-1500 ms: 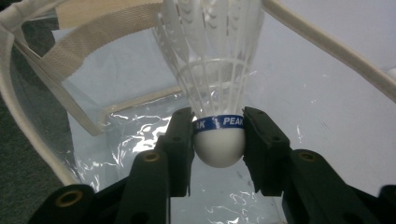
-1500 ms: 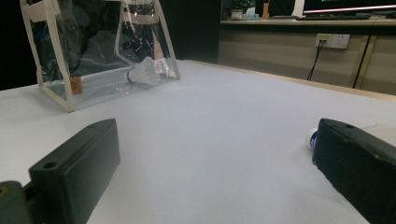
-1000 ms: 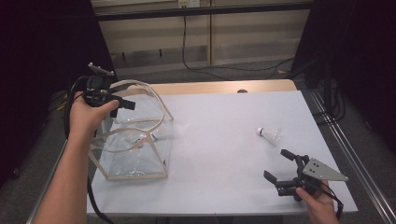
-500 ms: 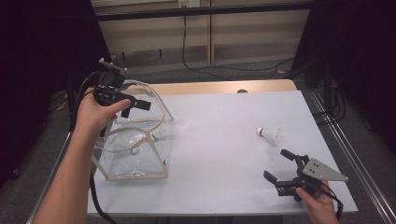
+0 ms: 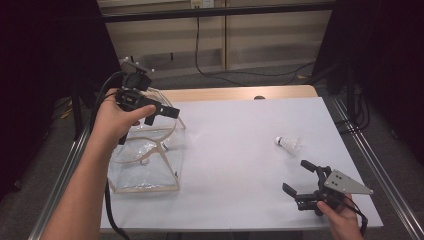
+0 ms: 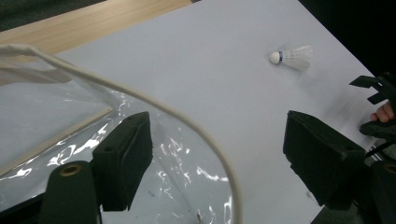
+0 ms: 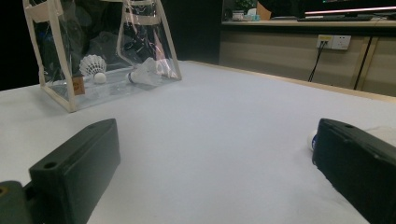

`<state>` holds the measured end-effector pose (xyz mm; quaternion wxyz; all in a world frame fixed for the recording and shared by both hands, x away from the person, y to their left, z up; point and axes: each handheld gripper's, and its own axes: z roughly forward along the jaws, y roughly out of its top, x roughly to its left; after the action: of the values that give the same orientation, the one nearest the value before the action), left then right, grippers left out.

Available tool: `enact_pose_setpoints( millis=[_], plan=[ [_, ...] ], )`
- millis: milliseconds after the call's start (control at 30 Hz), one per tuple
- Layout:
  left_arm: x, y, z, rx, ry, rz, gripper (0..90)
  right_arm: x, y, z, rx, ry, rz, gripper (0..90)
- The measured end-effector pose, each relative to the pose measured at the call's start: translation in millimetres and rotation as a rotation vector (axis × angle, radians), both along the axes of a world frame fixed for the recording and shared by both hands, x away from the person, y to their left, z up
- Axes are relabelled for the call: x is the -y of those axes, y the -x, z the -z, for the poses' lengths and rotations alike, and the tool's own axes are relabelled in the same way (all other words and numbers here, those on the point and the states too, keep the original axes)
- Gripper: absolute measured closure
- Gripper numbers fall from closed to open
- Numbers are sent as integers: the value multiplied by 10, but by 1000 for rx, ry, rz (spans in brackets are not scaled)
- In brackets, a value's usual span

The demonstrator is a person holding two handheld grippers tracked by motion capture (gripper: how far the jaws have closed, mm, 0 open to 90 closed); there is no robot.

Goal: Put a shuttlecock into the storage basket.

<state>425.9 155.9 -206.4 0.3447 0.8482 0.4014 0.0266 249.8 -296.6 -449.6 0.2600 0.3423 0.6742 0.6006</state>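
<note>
So my left gripper has its fingers spread wide right now. They've just been opening, and nothing is pinched between them. The thin cream cord handle of the clear plastic tote bag with cream trim arcs across the gap between them, loose, touching neither pad as far as I can tell. My read is that I'm holding the left one up over the bag's mouth so the bag is left standing open on the white counter, ready for the next drop.

Over on the other side, the right gripper sits low, just above the counter, fingers spread too and empty. It's level and pointed across the counter toward the bag. The loose white feather shuttlecock with the blue band lies on its side just beyond the right fingers, its cork end peeking out beside the far one in the right gripper view, so I'd say that's the next pickup and the open stance is there to straddle it.

Farther out from the right fingers, two more white shuttlecocks already lie on the bag's floor, seen through the clear wall.
</note>
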Motion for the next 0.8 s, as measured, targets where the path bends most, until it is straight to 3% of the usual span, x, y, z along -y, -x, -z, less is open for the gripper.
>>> enact_pose_setpoints(
  millis=[800],
  plan=[
    [550,93,32,-6,1,113,173,-6,-2,1,0,-1,-2,7]
  ],
)
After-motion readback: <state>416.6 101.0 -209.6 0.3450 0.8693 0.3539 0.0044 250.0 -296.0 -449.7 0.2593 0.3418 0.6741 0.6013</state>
